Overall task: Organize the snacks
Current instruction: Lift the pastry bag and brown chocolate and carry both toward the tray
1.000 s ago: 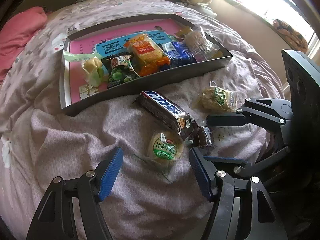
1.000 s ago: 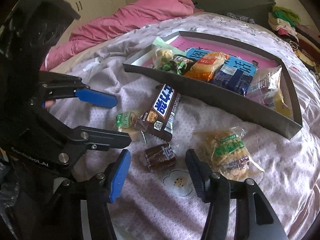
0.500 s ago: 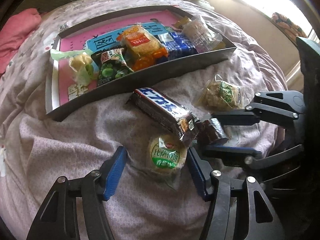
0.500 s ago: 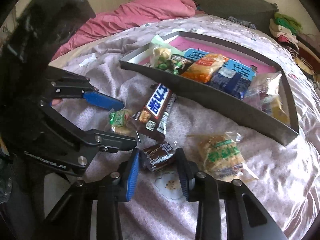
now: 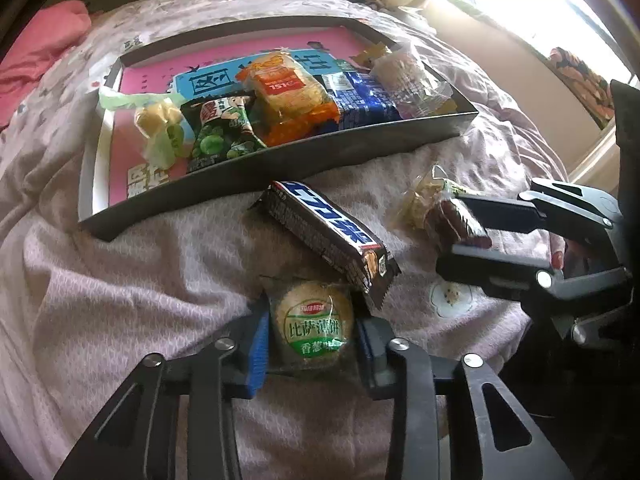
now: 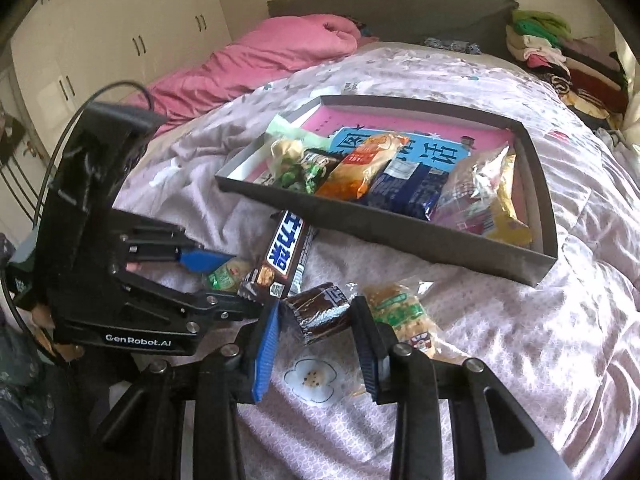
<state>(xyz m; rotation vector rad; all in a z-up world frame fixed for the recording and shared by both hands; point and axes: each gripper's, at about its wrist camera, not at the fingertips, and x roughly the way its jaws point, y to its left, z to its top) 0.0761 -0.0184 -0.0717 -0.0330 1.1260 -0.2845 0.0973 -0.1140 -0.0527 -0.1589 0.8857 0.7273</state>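
Left view: the left gripper [image 5: 312,336] squeezes a round cracker pack [image 5: 313,326] on the bed. Five snacks already lie in the tray [image 5: 280,164].

Right view: the right gripper [image 6: 316,320] pinches a small brown candy [image 6: 320,312]. The long chocolate bar [image 6: 286,254] and peanut bag [image 6: 400,316] still wait outside.

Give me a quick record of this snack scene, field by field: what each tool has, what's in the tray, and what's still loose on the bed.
left tool: shut on round cracker pack
right tool: shut on small brown bar
tray: on the bed, holds green pea bag, orange pack, blue pack and clear bags
loose on bed: long chocolate bar, one end over the cracker pack; green-label clear pack
left to do: four snacks still outside the tray
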